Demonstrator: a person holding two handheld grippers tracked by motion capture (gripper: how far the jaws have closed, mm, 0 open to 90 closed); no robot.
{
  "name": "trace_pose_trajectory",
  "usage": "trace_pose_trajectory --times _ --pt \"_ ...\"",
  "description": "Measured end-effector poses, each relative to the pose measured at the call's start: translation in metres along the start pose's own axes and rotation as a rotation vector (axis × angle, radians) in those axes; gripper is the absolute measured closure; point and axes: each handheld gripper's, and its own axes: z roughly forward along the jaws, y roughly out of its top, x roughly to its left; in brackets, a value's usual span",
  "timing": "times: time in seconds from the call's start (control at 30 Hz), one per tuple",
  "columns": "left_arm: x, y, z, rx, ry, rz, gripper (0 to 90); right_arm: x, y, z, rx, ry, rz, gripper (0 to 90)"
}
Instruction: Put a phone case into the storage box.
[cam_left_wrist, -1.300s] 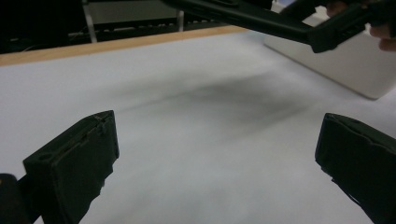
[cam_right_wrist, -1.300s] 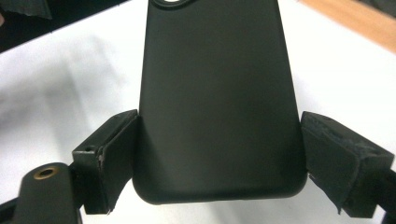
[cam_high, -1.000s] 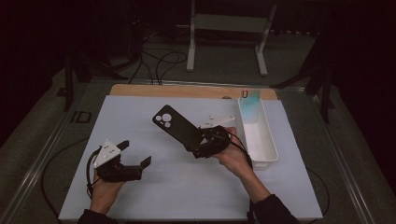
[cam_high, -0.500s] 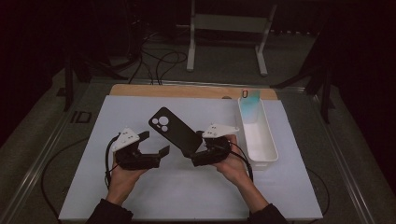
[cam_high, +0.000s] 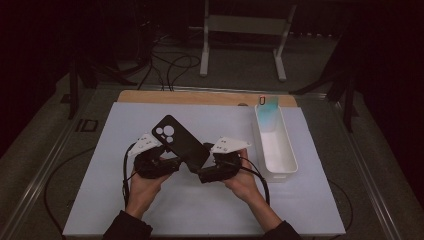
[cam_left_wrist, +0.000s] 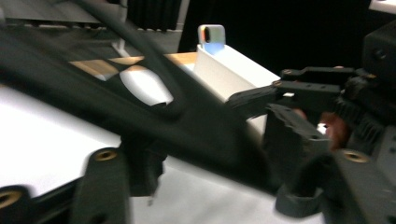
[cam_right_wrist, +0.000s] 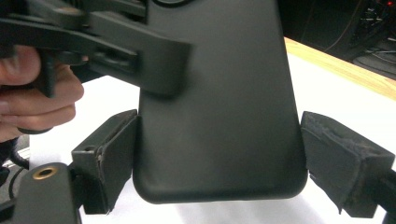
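A black phone case (cam_high: 179, 142) with a round camera cut-out is held tilted above the white mat. My right gripper (cam_high: 206, 174) is shut on its lower end, and both pads press the case's (cam_right_wrist: 219, 107) long edges. My left gripper (cam_high: 167, 162) has come in from the left. Its jaws have just been closing and now stand one on each side of the case (cam_left_wrist: 187, 126) without clearly pressing it. One left fingertip (cam_right_wrist: 144, 51) lies over the case's face. The left gripper (cam_left_wrist: 219, 163) view is blurred.
A long white tray (cam_high: 286, 162) stands right of my hands, with a light-blue phone (cam_high: 268, 106) upright at its far end. A wooden board edge (cam_high: 200, 97) runs along the back of the mat (cam_high: 100, 200). Cables and a metal stand lie on the floor beyond.
My left gripper has moved right and up from the mat's left side to the case, and its jaws have narrowed around it. The right gripper has brought the case slightly left.
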Motion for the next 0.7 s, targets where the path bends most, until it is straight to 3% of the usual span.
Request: trace_pose_trajectory --times 0.3,0.5,0.7 --pt "-0.005 0.000 0.004 -0.022 -0.020 0.004 77.6 0.010 -0.003 0.011 -0.011 -0.017 0.031 14.3" --pt "-0.009 0.000 0.006 -0.016 -0.028 0.025 84.5 0.012 -0.004 0.017 -0.003 -0.025 0.045 14.0" --pt "-0.010 -0.001 0.007 -0.011 -0.017 0.049 85.8 0.011 -0.004 0.020 0.006 -0.025 0.050 12.6"
